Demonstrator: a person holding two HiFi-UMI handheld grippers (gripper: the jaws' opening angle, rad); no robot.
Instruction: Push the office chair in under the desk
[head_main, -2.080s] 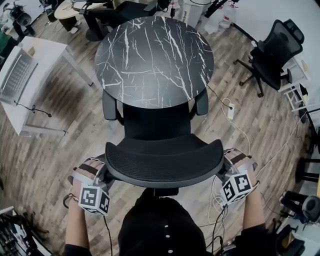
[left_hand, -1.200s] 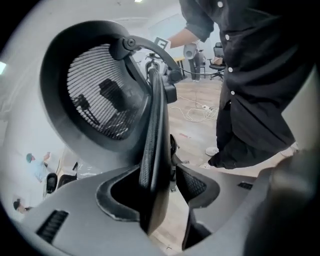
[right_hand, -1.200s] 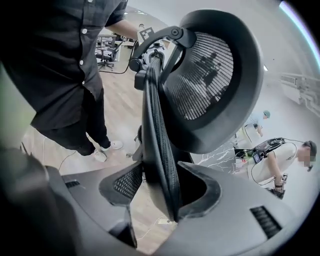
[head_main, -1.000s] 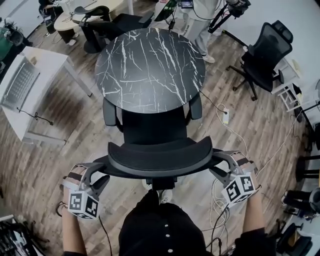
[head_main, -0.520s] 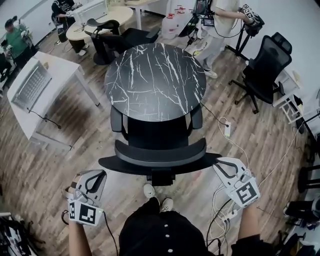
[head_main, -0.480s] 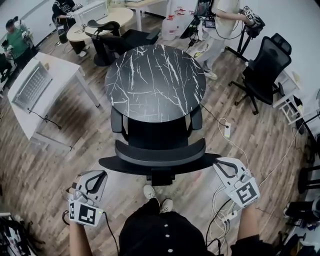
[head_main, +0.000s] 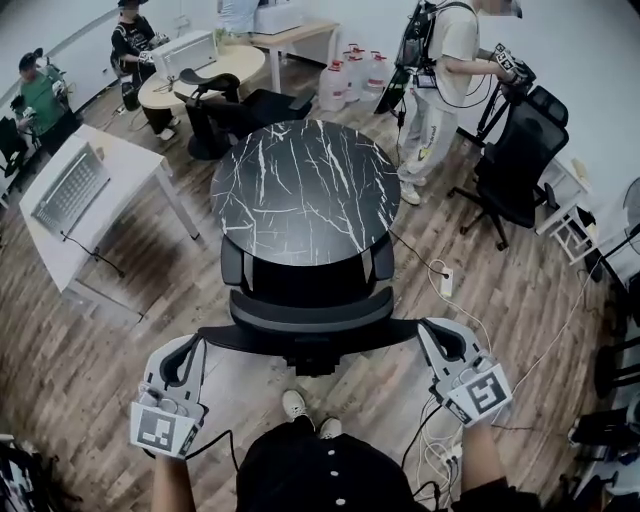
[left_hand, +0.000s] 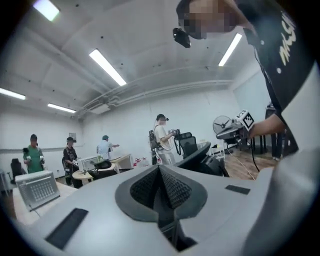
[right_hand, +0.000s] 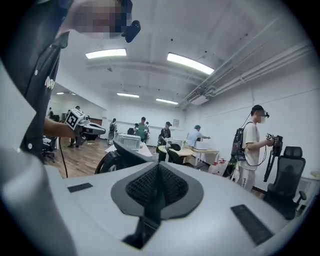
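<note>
The black office chair (head_main: 308, 300) stands with its seat under the round black marble desk (head_main: 305, 190); its backrest top faces me. My left gripper (head_main: 192, 348) is at the backrest's left end and my right gripper (head_main: 430, 332) at its right end. Whether they touch the backrest I cannot tell. Both are shut with nothing between the jaws, as the left gripper (left_hand: 160, 175) and right gripper (right_hand: 159, 172) show in their own views. The chair (left_hand: 202, 157) sits right of the left gripper's jaws, and the chair (right_hand: 122, 155) sits left of the right gripper's jaws.
A white desk (head_main: 80, 190) with a laptop stands at left. Another black chair (head_main: 515, 165) and a standing person (head_main: 440, 80) are at right. A power strip (head_main: 445, 282) and cables lie on the floor. My shoes (head_main: 305, 410) are behind the chair.
Both grippers held open at the backrest's ends, then let go and shut. The chair has rolled forward under the desk. The head view has tilted up.
</note>
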